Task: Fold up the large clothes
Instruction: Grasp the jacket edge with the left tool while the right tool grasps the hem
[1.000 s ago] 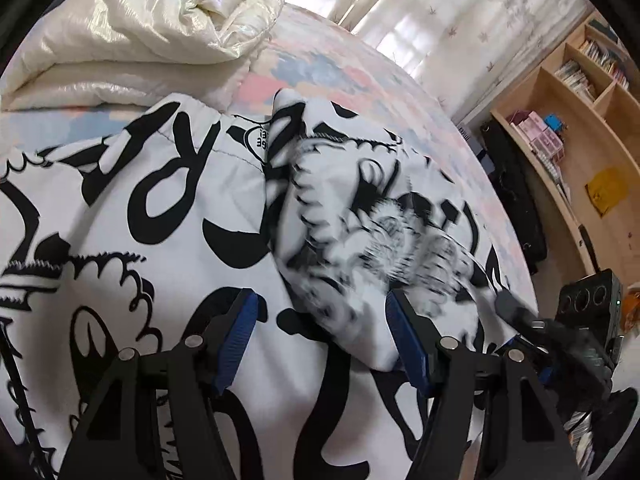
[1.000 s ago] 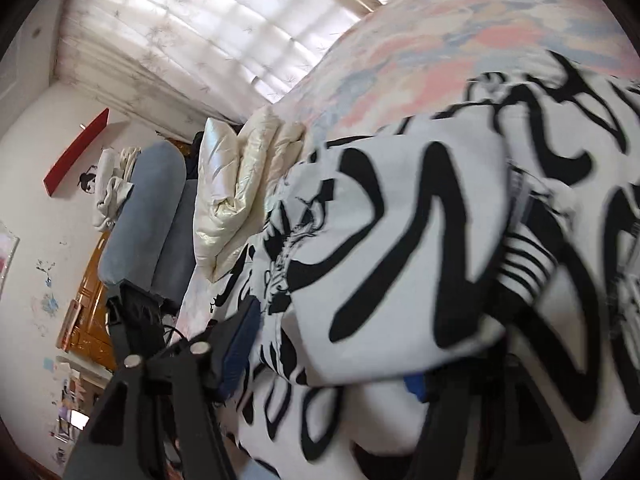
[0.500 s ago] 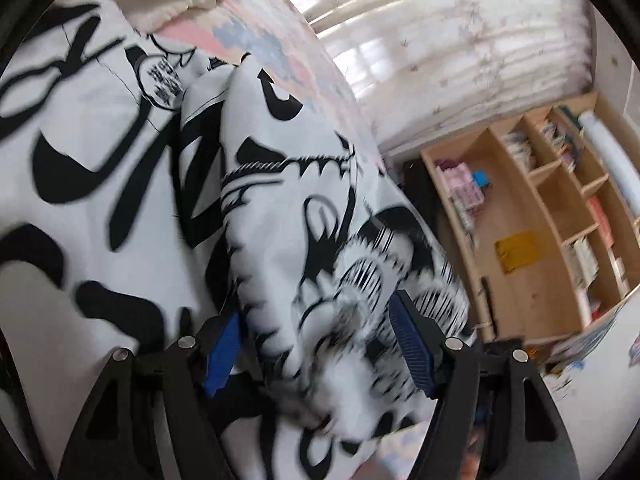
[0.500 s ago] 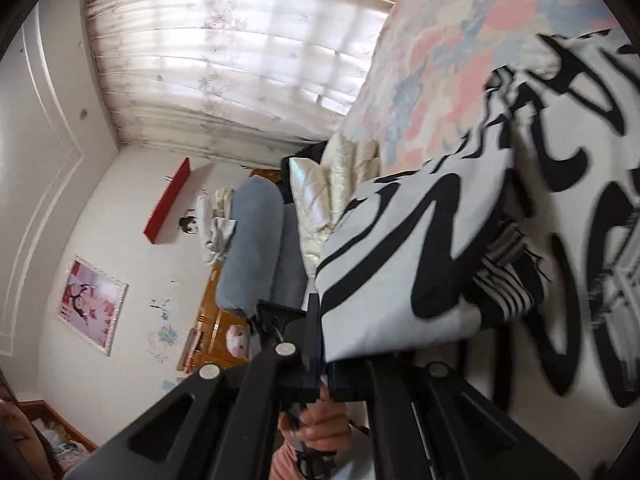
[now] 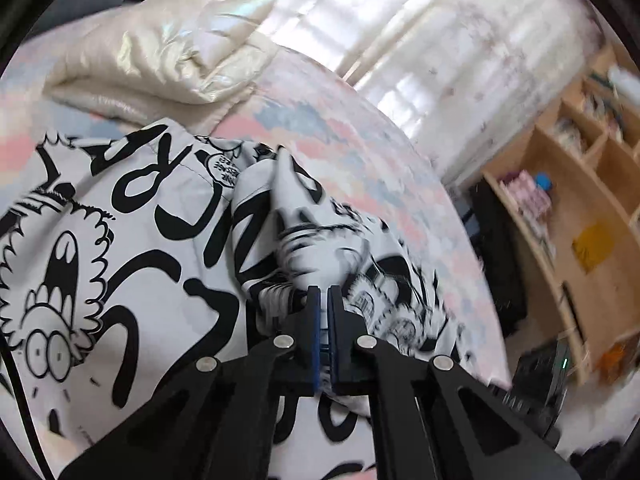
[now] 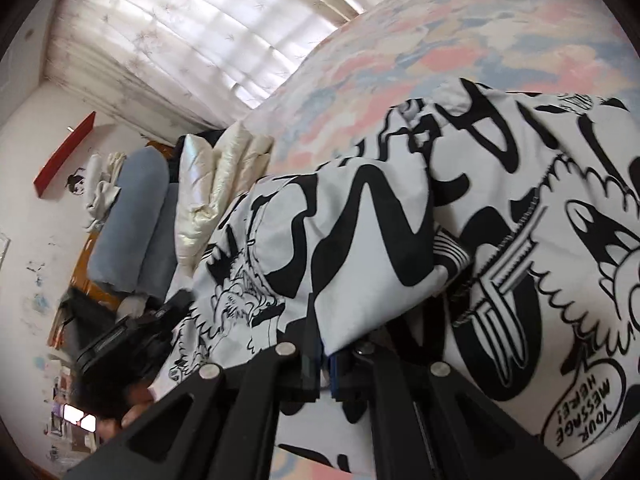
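I have both grippers clamped on the black-and-white printed garment (image 5: 132, 248), which lies spread across the pastel bed (image 5: 360, 152), its body toward the near edge and a bunched sleeve running up the middle. Starting on my left: the left gripper (image 5: 323, 300) has its jaws fully closed, blue pads pinched on the ribbed, gathered end of the sleeve (image 5: 288, 216), so I judge that grip as small and liable to slip if I tug. I'd carry it in a low arc over the garment's body rather than drag it, keeping the cloth just taut. The cream puffer jacket (image 5: 160, 48) sits folded toward the far edge of the bed, and I want to stay short of it so nothing snags. Moving right: the right gripper (image 6: 325, 360) is also closed tight, holding a folded flap (image 6: 360, 248) of the same garment whose edge drapes over the jaws. I should move both hands together at matching height so the fold line stays straight, lay the cloth flat on the body, and only then let go, since uneven pulls would skew the crease.
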Available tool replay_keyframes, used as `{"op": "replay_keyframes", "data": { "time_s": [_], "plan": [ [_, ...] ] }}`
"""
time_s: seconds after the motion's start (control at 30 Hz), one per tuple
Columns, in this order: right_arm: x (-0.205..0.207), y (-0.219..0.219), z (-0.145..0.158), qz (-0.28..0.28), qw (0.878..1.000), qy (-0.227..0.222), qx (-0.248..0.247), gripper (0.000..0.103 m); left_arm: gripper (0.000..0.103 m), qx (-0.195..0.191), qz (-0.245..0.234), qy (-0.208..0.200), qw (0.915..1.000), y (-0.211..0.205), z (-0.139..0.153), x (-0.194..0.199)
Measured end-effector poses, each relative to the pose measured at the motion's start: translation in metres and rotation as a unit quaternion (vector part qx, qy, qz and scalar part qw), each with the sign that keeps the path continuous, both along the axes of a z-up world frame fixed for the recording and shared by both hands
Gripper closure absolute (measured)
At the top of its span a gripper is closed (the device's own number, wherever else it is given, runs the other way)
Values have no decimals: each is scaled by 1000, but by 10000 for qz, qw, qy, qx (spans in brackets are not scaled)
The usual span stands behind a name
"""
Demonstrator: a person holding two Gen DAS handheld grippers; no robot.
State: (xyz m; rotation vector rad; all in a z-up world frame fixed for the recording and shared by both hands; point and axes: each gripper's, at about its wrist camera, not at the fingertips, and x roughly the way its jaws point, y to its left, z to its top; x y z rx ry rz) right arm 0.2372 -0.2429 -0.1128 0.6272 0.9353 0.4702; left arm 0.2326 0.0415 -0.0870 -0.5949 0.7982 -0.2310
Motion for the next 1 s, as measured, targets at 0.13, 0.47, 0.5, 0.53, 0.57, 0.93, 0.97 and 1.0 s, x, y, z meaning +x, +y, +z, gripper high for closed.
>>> {"op": "replay_keyframes", "data": {
  "time_s": [0.13, 0.47, 0.5, 0.53, 0.57, 0.93, 0.97, 1.0],
  "plan": [
    [-2, -8, -5, -125, 9999, 35, 77, 100, 102, 37, -53, 305, 9995, 13, -17, -5],
    [-5, -27, -10, -489, 9981, 175, -340, 101, 63, -1634, -419, 953, 9810, 32, -81, 4],
    [-5, -31, -10, -523, 9982, 209, -221, 101, 59, -1867, -466, 905, 9771, 33, -85, 6],
    [-3, -32, -10, -548, 9981, 224, -146, 101, 56, -2028, -489, 854, 9743, 33, -89, 9],
    [-2, -33, -9, -567, 9981, 234, -78, 101, 55, -2124, -539, 802, 9724, 32, -92, 11],
    [4, -22, -15, -405, 9987, 306, -15, 101, 101, -2518, -40, 547, 9662, 23, -100, 39],
    [4, -20, -16, -386, 9988, 304, -61, 101, 102, -2203, 118, 620, 9734, 23, -94, 37],
    [3, -17, -15, -349, 9990, 270, -113, 101, 103, -2042, 189, 627, 9767, 22, -90, 35]
  ]
}}
